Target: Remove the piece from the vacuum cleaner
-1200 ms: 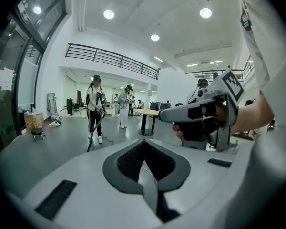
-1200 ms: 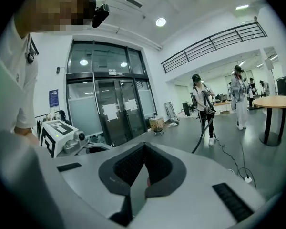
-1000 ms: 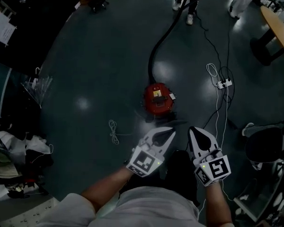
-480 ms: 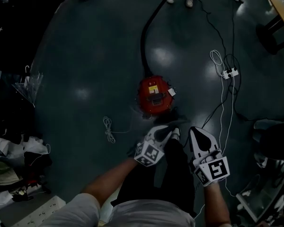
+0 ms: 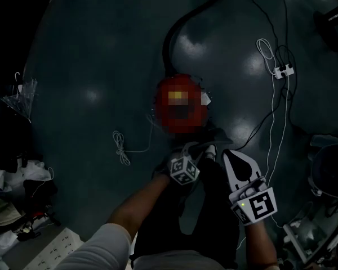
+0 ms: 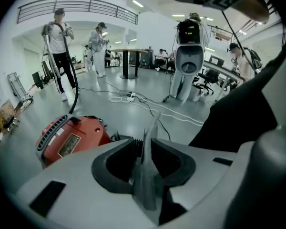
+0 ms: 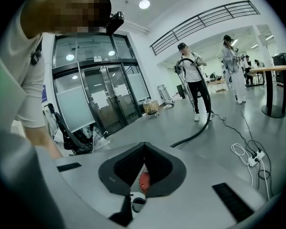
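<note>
Vacuum cleaner (image 5: 180,107) on floor (image 5: 101,66) just ahead of left claw (image 5: 204,149), right claw (image 5: 232,153) beside, both closed, empty.

Open floor (image 5: 90,55) surrounds the vacuum cleaner (image 6: 71,140); coiled cord (image 5: 121,148) lies left, cables (image 5: 273,122) right.

The vacuum cleaner (image 6: 74,137) is red — its hose (image 5: 172,35) is black. The left gripper (image 5: 198,149) and right gripper (image 5: 231,154) are pale grey, with black-and-white square marks. The floor (image 5: 90,55) is grey; the cord (image 5: 120,146) white.
</note>
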Available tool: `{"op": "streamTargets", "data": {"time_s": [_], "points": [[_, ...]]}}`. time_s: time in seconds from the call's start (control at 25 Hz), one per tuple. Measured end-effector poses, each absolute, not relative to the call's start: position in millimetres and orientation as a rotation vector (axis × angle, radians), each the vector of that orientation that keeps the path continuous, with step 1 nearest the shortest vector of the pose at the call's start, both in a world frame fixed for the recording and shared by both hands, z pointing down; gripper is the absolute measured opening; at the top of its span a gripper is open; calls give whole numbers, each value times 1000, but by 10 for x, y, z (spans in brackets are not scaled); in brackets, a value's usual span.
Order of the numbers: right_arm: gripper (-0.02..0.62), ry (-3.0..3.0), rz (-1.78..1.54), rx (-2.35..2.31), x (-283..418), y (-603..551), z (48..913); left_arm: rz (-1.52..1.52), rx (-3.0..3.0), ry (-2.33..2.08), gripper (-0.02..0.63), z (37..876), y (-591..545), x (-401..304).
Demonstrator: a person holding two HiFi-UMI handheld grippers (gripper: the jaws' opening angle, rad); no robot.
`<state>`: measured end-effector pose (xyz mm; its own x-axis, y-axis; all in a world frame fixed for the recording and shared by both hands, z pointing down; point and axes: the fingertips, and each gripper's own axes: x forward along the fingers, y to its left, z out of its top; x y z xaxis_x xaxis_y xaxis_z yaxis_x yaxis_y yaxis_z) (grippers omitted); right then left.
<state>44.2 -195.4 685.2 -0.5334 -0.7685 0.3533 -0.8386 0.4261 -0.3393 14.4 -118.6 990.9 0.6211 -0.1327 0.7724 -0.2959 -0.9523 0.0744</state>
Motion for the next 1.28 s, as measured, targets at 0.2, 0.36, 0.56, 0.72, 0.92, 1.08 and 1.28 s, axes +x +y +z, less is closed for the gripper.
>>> {"op": "streamTargets", "data": {"time_s": [0.2, 0.36, 0.56, 0.72, 0.92, 1.08, 1.28], "points": [[17, -2493, 761, 1413, 461, -1977, 7087, 1371, 2604, -329, 98, 10371, -1096, 159], [17, -2512, 760, 1410, 498, -2022, 7131, 1421, 2577, -320, 98, 10557, -1076, 202], [15, -2519, 750, 1404, 532, -2060, 7184, 1491, 2578, -285, 98, 10718, -1062, 230], [15, -2495, 782, 1368, 543, -2023, 7237, 1505, 2573, -288, 60, 10761, -1074, 223], [17, -2463, 821, 1345, 559, -1938, 7294, 1504, 2539, -276, 29, 10731, -1049, 229], [17, -2453, 824, 1327, 571, -1917, 7340, 1497, 2532, -132, 28, 10756, -769, 277], [17, -2461, 825, 1325, 592, -1929, 7310, 1452, 2493, -129, 28, 10697, -513, 255]]}}
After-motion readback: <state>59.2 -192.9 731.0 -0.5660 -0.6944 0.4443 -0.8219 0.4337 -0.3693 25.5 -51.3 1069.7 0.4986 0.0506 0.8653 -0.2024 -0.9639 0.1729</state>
